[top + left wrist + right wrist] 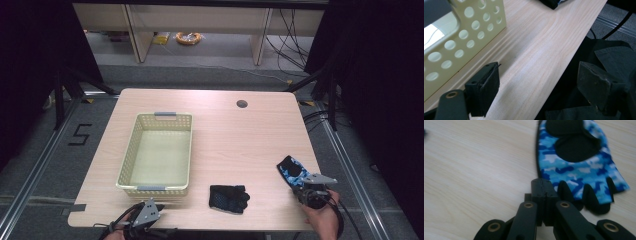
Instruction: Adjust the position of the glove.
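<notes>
Clearly the blue camo glove (576,162) at the bench's (235,145) near right is light and floppy; your right gripper (545,187), fingers clenched empty, touches its edge. Pinch the cuff. Left fingers (484,90) stand released.

The high view looks forward and down over the whole bench (220,130). The left claw (537,85) camera skims low along the near edge beside the basket (461,37); the right claw (544,195) camera hangs close over the blue glove (579,167), which the high view shares at near right.
</notes>
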A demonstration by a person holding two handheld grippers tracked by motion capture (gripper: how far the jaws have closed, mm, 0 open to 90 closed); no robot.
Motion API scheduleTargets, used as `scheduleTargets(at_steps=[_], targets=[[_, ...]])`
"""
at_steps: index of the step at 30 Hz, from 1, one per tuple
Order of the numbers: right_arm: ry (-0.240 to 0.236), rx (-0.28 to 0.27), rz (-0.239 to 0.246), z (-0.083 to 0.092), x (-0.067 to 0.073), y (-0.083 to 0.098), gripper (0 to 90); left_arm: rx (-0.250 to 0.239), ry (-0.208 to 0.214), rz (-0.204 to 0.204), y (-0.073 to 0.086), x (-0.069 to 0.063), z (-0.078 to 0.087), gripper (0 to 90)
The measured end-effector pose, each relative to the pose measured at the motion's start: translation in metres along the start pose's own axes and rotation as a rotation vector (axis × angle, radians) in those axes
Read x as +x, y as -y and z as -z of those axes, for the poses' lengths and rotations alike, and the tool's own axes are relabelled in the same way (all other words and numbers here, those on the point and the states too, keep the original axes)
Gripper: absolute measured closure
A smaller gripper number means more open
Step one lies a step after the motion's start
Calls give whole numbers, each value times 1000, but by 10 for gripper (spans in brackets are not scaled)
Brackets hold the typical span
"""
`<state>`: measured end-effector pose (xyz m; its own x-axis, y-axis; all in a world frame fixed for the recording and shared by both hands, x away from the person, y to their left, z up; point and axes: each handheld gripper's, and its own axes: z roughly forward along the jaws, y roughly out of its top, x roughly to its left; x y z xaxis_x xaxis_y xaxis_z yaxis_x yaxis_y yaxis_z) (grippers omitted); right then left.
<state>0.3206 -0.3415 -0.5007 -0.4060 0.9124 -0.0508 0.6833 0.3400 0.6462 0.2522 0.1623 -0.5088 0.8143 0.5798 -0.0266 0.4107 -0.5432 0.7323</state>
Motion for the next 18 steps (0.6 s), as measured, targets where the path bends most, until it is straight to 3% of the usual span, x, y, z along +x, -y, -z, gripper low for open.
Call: scheduleTargets(at_steps=[1,2,3,4,5,7,9,11,12,13,14,15,16,18], targets=[[0,0,0,0,0,0,900,0,0,0,0,0,0,180],[5,4,-30,2,-2,0,900,-3,1,-4,0,0,1,180],[23,-5,-23,2,-8,3,900,-1,3,-5,0,0,1,180],[30,-4,-67,3,-10,5,900,-1,8,-2,0,0,0,180],[42,-28,-27,2,-20,6,900,1,5,-13,0,0,1,180],[36,-24,-53,1,-22,6,900,-6,8,-13,-1,0,0,180],[53,-38,-57,-2,-27,3,900,-1,8,7,0,0,0,180],[74,-23,-45,-2,-31,0,900,4,3,-3,0,0,0,180],[79,-24,-78,-3,-34,-1,900,-10,13,13,0,-1,0,180],[79,-24,-78,-3,-34,-1,900,-5,9,6,0,0,0,180],[87,-6,-133,-2,-31,-2,900,3,5,-10,0,0,0,180],[98,-43,-28,-3,-41,-1,900,8,7,-33,-1,2,1,180],[90,-31,-156,-3,-33,-2,900,9,8,-13,0,0,0,180],[106,-41,-79,-3,-40,0,893,-1,10,-23,-1,0,0,180]])
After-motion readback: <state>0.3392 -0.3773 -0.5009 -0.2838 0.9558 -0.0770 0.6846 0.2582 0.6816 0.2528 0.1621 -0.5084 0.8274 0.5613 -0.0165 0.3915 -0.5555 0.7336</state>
